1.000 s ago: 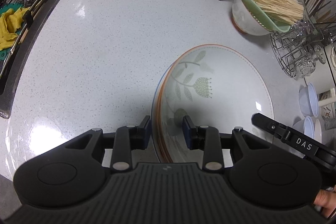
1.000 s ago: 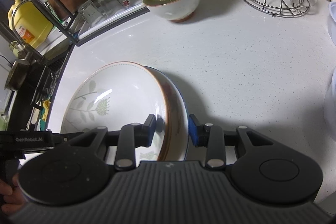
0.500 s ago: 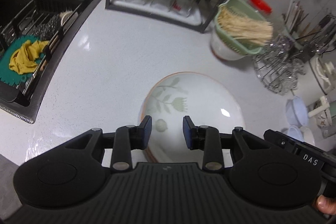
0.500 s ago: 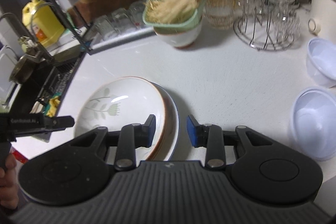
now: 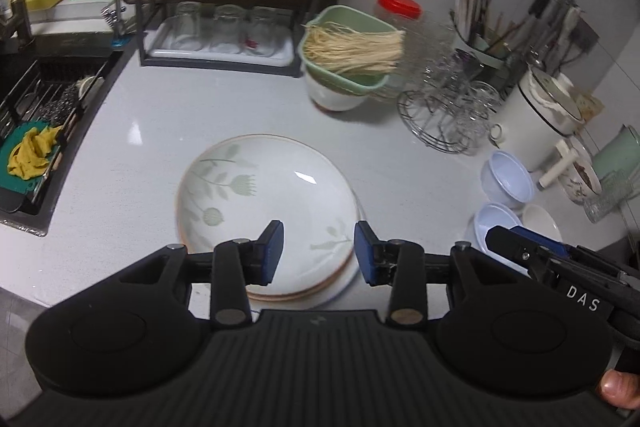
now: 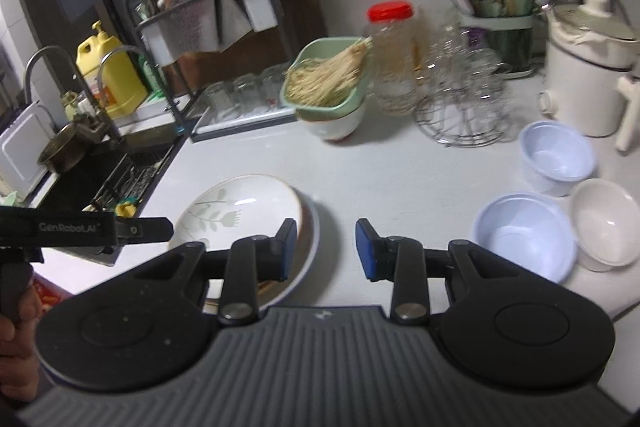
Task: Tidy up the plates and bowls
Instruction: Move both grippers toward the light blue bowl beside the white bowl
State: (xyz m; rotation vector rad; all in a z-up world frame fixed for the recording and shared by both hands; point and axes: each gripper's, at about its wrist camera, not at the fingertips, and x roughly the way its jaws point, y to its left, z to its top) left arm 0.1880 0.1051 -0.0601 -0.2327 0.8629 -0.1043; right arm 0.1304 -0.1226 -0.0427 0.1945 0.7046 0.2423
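Since a second ago both claws have let go of the plate rims and lifted back, so each view now takes in far more of the kitchen. Starting at the left, the stack of plates (image 5: 266,203) lies flat on the desk (image 5: 208,115) beside the sink (image 5: 44,115), the leaf-patterned plate on top. The left claw (image 5: 319,253) hangs above the stack's near edge, its jaws opening, nothing between them, and no pad touches the china. The right claw (image 6: 326,249) hovers over bare desk just right of the stack, jaws apart and empty. Further right stand the loose bowls: a pale blue bowl (image 6: 524,235) nearest, a second blue bowl (image 6: 558,157) behind it and a white bowl (image 6: 606,223) touching the first. The plates look finished, so the bowls seem the step in hand. The next move likely calls for the right claw to swing right, pinch one bowl's rim and nest it in another.
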